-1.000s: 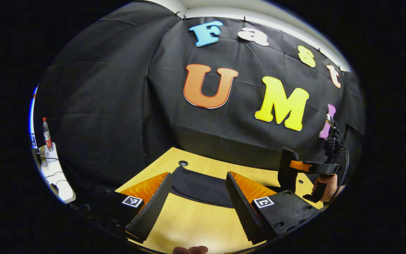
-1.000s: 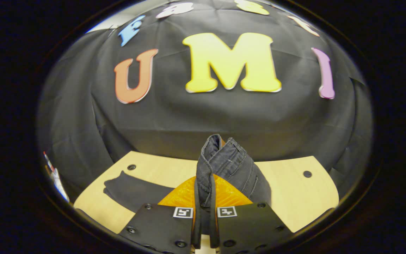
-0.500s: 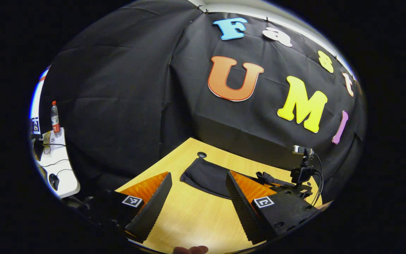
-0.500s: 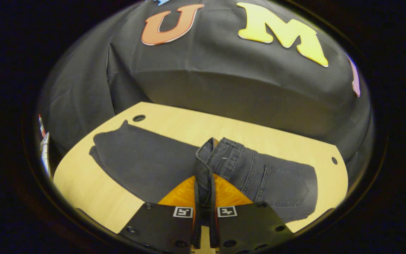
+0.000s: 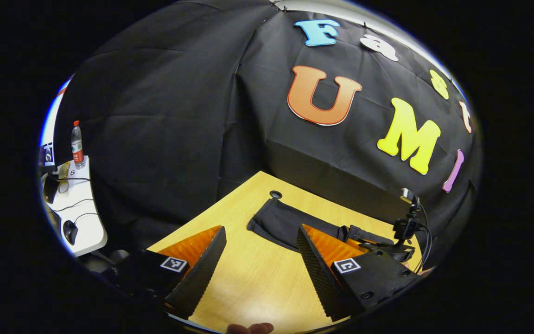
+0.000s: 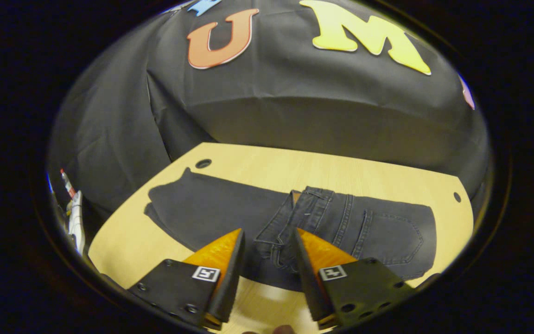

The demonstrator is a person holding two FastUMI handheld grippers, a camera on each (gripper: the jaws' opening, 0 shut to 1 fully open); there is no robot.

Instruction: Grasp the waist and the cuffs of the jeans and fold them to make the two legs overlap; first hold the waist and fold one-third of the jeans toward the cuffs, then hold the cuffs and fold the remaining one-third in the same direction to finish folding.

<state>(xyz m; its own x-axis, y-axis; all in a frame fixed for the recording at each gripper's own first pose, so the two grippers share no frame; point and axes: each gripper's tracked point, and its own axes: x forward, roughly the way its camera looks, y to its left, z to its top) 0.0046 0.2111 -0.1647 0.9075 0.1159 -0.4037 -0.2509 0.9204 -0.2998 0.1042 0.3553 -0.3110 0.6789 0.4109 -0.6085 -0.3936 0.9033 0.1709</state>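
Dark denim jeans [image 6: 295,222] lie flat on the pale wooden bench [image 6: 341,171], the waist end [image 6: 304,208] folded over toward the cuffs [image 6: 165,206]; the right claw [image 6: 267,273] stands wide open with nothing held, its fingers just above the waistband; the left claw [image 5: 260,269] hangs wide open and empty over bare bench, near the cuff end [image 5: 276,222]; a bottle [image 5: 77,144] stands on a white side table [image 5: 79,222].
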